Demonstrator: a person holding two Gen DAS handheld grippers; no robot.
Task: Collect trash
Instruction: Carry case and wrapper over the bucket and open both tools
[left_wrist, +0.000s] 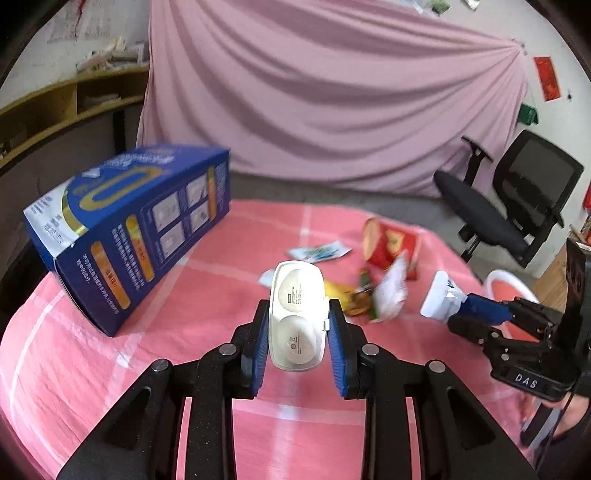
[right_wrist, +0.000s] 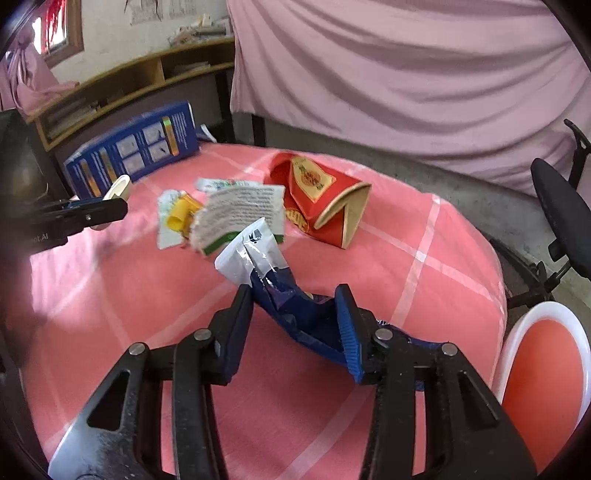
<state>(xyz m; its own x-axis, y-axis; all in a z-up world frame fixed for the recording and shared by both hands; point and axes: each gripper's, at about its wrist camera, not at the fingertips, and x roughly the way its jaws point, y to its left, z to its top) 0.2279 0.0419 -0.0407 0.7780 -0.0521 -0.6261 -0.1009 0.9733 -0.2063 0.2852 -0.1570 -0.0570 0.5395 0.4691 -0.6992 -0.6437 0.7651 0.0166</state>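
Observation:
My left gripper (left_wrist: 297, 325) is shut on a white plastic case (left_wrist: 297, 314) and holds it above the pink checked tablecloth (left_wrist: 92, 369). My right gripper (right_wrist: 295, 317) is shut on a crumpled blue and white wrapper (right_wrist: 269, 269), lifted over the table; it also shows in the left wrist view (left_wrist: 454, 301). On the cloth lie a crushed red carton (right_wrist: 325, 199), a white printed packet (right_wrist: 240, 214), a yellow piece (right_wrist: 181, 214) and a small flat wrapper (left_wrist: 317, 253). The left gripper with the case shows at the left of the right wrist view (right_wrist: 92, 210).
A large blue box (left_wrist: 129, 236) lies on its side at the table's far left. A red bin with a white rim (right_wrist: 546, 369) stands off the table's right edge. A black office chair (left_wrist: 517, 206) stands beyond. A pink curtain hangs behind.

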